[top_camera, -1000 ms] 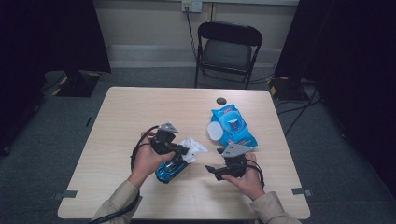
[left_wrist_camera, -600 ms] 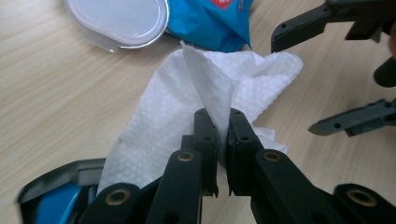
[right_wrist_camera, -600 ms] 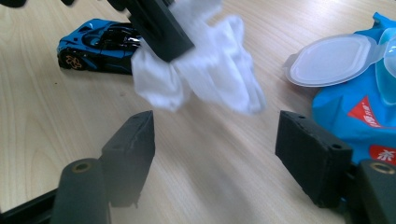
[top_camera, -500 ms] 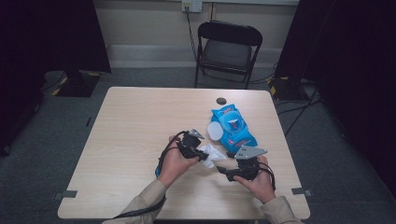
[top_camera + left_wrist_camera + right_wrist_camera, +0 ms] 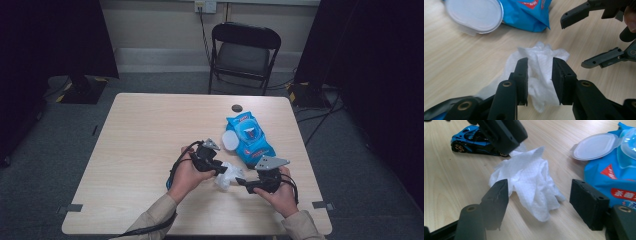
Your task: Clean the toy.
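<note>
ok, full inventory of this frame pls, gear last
wet wipe: 1, white, crumpled on the table between both grippers
wipes pack: 1, blue, lid flipped open, right of centre
toy car: 1, blue, beside the left hand
small disc: 1, dark, near the far edge
table: 1, light wood
folding chair: 1, black, behind the table
left hand-held gripper: 1, black, jaws just opened around the wipe
right hand-held gripper: 1, black, open, straddling the wipe

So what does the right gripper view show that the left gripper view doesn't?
Right gripper view: a blue toy car on the table behind the left hand-held gripper, and the pack's clear window. Left gripper view: the right hand-held gripper, jaws apart, beyond the wipe. Both share the crumpled white wipe lying between open jaws, the blue wipes pack with its white lid flipped open, and the wooden table.
</note>
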The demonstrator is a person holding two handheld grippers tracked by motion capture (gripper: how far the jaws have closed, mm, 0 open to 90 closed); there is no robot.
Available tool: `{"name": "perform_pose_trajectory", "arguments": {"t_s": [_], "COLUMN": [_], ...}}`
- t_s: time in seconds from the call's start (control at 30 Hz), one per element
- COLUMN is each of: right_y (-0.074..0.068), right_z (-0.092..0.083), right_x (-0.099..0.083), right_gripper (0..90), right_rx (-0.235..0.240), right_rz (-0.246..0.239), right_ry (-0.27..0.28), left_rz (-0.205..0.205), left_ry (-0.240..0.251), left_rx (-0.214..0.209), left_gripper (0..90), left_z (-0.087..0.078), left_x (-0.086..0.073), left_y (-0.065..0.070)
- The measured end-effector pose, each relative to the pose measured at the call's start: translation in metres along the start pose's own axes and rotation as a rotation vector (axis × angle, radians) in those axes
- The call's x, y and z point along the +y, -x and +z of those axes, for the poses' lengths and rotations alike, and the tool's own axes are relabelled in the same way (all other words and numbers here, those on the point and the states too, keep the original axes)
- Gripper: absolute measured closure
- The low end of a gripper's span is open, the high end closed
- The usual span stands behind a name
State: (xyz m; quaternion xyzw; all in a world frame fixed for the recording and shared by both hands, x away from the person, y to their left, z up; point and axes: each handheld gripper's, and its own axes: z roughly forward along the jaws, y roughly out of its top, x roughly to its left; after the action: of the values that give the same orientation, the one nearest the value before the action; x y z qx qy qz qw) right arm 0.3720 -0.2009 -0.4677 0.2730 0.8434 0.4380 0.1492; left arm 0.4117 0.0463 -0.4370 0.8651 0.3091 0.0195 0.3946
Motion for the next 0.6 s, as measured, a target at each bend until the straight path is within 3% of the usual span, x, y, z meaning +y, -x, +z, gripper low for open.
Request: {"name": "perform_pose_trajectory", "arguments": {"t_s": [0.13,0.43,0.6], "right_y": [-0.004,-0.012,-0.013], "right_z": [0.003,0.017,0.026], "right_x": [0.002,0.004,0.002], "right_gripper": [32.8,35.7,35.5], "right_rx": [0.004,0.035,0.033], "right_rz": [-0.009,-0.016,0.000], "right_ry": [-0.003,-0.023,-0.032], "left_rz": [0.014,-0.021,-0.027], "left_ry": [0.011,0.068,0.072], "left_rx": [0.033,0.088,0.134], "left_gripper": [61.4,52.5,46.9], "left_z": [-0.012,-0.043,-0.056], "left_x": [-0.004,-0.023,-0.037], "left_y": [-0.006,-0.030,-0.044]}}
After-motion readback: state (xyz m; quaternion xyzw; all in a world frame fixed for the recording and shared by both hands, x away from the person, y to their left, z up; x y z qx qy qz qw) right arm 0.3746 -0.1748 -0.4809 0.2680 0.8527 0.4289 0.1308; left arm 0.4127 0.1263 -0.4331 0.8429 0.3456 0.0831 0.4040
